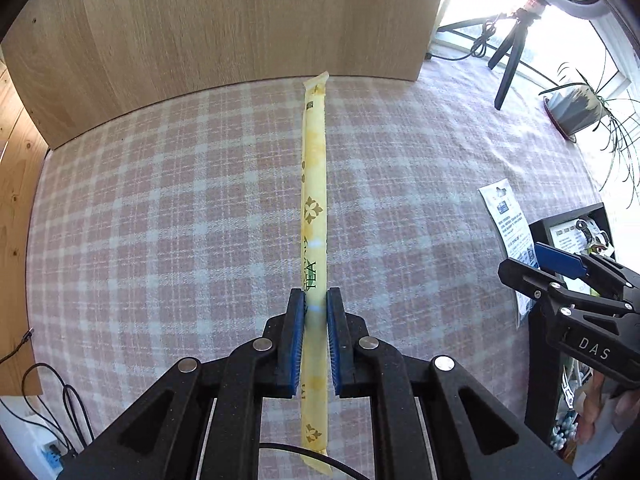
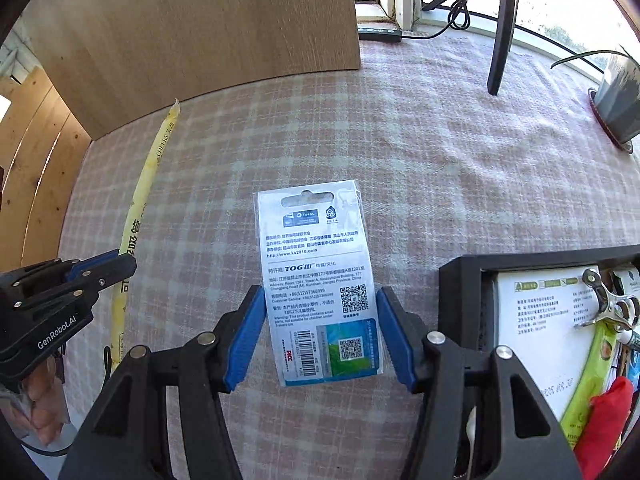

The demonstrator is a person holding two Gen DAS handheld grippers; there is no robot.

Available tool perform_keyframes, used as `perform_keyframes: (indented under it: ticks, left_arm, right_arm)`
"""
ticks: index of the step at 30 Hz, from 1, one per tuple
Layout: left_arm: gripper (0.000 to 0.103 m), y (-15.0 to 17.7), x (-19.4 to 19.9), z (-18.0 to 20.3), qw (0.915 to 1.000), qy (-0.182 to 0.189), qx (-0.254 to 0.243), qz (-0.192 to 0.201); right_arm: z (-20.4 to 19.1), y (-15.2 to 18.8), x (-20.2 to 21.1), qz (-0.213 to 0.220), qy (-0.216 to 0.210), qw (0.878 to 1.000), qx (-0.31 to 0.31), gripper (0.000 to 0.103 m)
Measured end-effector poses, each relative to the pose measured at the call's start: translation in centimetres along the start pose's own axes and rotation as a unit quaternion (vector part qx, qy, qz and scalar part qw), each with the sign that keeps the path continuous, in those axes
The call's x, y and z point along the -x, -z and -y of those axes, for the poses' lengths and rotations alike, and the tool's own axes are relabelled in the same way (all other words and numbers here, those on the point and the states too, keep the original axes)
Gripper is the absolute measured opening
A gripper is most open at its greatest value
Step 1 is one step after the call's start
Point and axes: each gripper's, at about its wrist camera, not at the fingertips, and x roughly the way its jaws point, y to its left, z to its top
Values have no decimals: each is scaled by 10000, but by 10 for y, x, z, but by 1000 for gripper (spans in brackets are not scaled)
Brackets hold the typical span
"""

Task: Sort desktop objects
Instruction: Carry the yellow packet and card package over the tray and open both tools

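Left gripper (image 1: 316, 312): we see both blue pads pressed against the long yellow tea sachet (image 1: 314, 208), which it clamps partway along its length.
Tea sachet: it runs straight ahead from between the fingers, above the pink checked tablecloth (image 1: 160, 208), its far tip near the wooden board (image 1: 224, 20) standing at the back.
Right gripper (image 2: 320, 332): we see its jaws spread wide, one blue pad on each side of the white packaged card (image 2: 320, 280); whether they touch it, we cannot tell.
Packaged card: it lies flat on the cloth, printed side with QR codes and barcode up, just left of the black tray (image 2: 460, 280).
Black tray: we see papers, a metal clip (image 2: 608, 300) and a red item (image 2: 612, 408) inside.
Background: a potted plant (image 1: 580, 108) and a tripod (image 1: 512, 52) stand near the window.
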Motion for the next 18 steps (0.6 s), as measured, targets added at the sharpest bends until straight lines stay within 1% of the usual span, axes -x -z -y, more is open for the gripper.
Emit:
perform_keyframes:
  ticks: [1, 3, 4, 5, 6, 7, 8, 10, 12, 13, 18]
  left_arm:
    - [10, 2, 7, 7, 10000, 32, -65, 39]
    - [10, 7, 20, 23, 9996, 59, -233, 157]
    - [10, 9, 25, 32, 9993, 55, -320, 204]
    - [10, 12, 30, 40, 9988, 85, -411, 234]
    - [10, 12, 32, 50, 9984, 132, -496, 244]
    - [10, 14, 35, 59, 9979, 171, -581, 249]
    - [10, 16, 38, 68, 9972, 209, -672, 260]
    - [10, 19, 43, 89, 9954, 337, -853, 261]
    - [10, 20, 47, 108, 9935, 458, -1009, 254]
    - [10, 15, 46, 120, 9922, 528, -1100, 259]
    - [10, 29, 66, 173, 9841, 774, -1575, 286]
  right_arm:
    - [-15, 12, 8, 47, 4, 10000, -23, 55]
    - [-11, 21, 16, 110, -22, 9999, -76, 55]
    - [-16, 22, 24, 150, -11, 9998, -101, 55]
    - [-38, 36, 28, 197, 14, 9997, -129, 55]
    - [-44, 30, 32, 240, 33, 9996, -170, 55]
    - [-36, 34, 40, 277, 36, 9994, -227, 55]
    - [-52, 26, 28, 308, 45, 9991, -290, 55]
    - [-60, 23, 29, 397, 92, 9984, -400, 55]
    - [-49, 30, 45, 481, 156, 9974, -519, 55]
    - [-41, 35, 55, 529, 201, 9967, -584, 55]
    - [6, 53, 85, 712, 432, 9916, -988, 55]
